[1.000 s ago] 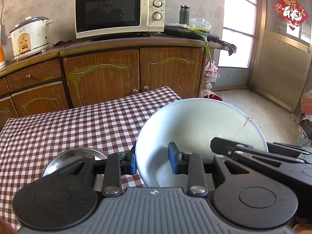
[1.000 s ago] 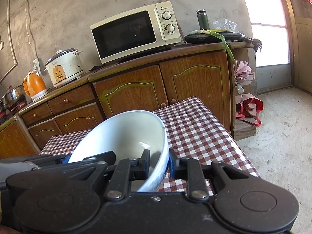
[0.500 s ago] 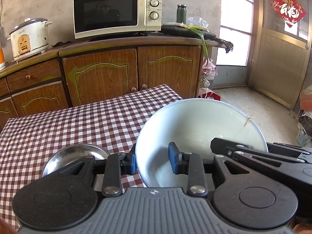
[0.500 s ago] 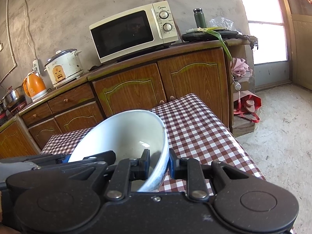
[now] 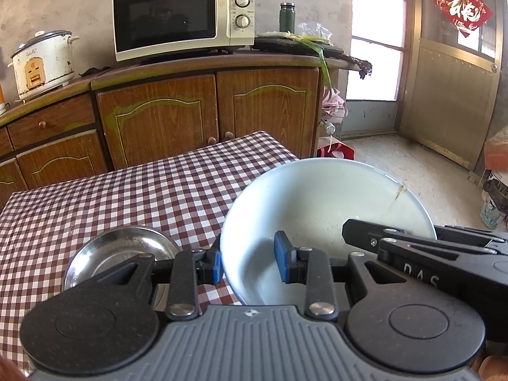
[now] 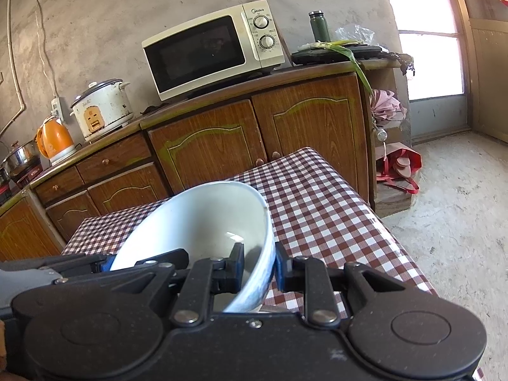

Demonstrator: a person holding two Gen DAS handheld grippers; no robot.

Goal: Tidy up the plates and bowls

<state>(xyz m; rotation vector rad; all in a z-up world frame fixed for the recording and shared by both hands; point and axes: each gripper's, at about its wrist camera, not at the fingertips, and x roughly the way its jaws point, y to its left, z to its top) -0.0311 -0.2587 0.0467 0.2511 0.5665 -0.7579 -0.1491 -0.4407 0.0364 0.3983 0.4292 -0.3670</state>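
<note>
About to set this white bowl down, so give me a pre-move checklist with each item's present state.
1. Left hand-held gripper clamped on white bowl rim: ok.
2. Right hand-held gripper clamped on opposite rim: ok.
3. Bowl level: not ok, tilted.
4. Bowl rim sound: not ok, crack line at far edge.
5. Steel dish on checked tablecloth clear of bowl: ok, beside it.
6. Bowl lifted off table: cannot tell.

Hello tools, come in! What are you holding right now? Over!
Left tool and right tool both shut on the white bowl, one each side of its rim. Bowl tilted above the checkered table. Steel plate just left. Over.
</note>
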